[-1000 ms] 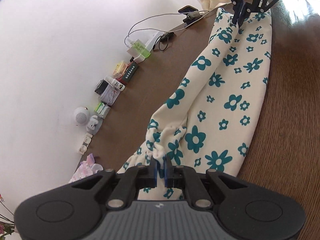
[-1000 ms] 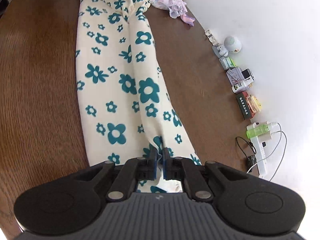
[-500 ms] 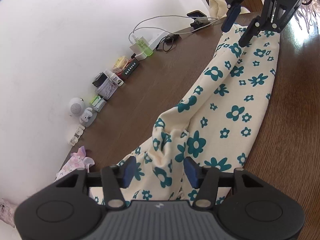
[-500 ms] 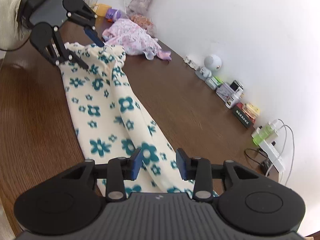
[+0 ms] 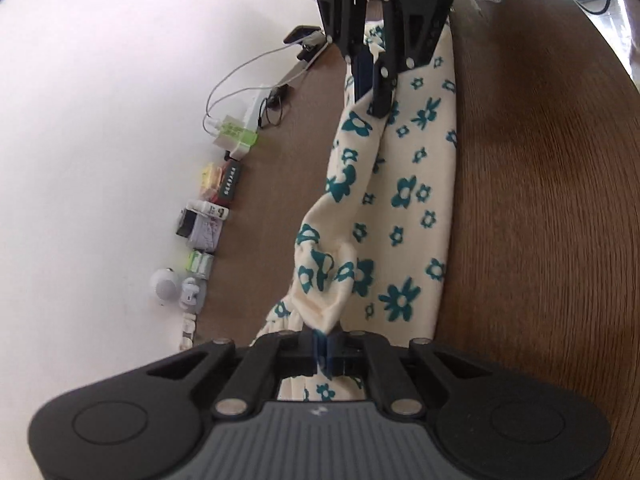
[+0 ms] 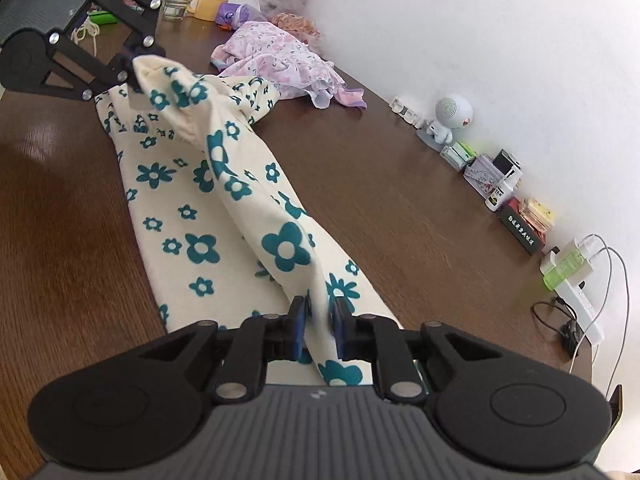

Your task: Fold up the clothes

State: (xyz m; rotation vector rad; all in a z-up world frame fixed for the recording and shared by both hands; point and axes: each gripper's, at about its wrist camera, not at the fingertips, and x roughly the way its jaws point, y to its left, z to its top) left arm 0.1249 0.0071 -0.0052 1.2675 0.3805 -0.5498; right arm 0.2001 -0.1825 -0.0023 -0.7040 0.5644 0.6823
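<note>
A long cream garment with teal flowers [image 6: 200,208] lies stretched out on the brown table [image 6: 400,184]. My left gripper [image 5: 322,340] is shut on a bunched fold at the gathered waist end [image 5: 320,284]; the right wrist view shows it at the far end [image 6: 130,70], lifting that fold. My right gripper [image 6: 318,324] straddles a raised ridge of the same garment at the other end. Its jaws are closing, and the cloth fills the gap between the blue pads [image 6: 298,328]. In the left wrist view the right gripper [image 5: 370,88] pinches the garment's far end.
A pink and lilac garment [image 6: 280,60] lies in a heap near the wall. Small boxes, a white round speaker [image 6: 452,114], a power strip with cables [image 6: 572,280] and a phone [image 5: 300,36] line the wall side. A yellow mug [image 6: 208,6] and a glass [image 6: 176,0] stand far back.
Both grippers let go of the garment's edge, opened, shifted sideways with a roll, and have closed again on a raised fold at each end.
</note>
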